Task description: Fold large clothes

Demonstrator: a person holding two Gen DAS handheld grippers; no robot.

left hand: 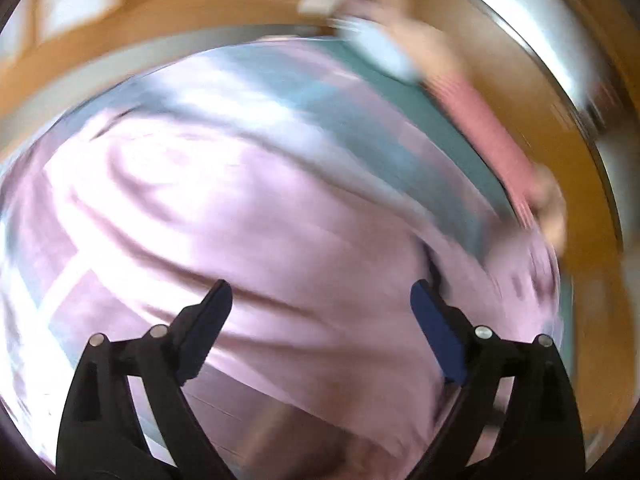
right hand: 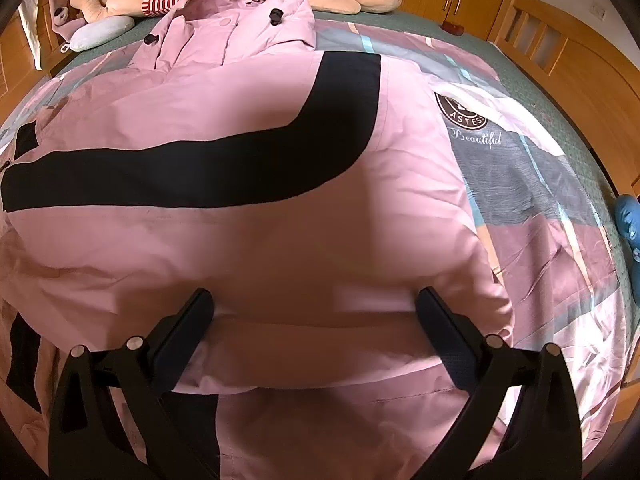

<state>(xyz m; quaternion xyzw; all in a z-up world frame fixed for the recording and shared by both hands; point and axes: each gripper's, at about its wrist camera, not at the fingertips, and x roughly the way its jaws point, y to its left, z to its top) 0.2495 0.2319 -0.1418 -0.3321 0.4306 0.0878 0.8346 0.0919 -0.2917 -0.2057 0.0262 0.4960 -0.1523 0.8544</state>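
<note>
On the bed lies a puffy pink jacket with a broad black stripe; both grippers' jaws stand apart, holding nothing.

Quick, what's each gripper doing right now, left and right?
Left gripper: open, nothing between its fingers, above the pink jacket.
Right gripper: jaws wide, jacket fold between them; grip cannot be told.

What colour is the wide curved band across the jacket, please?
Black band on the pink jacket; right wrist view.
</note>
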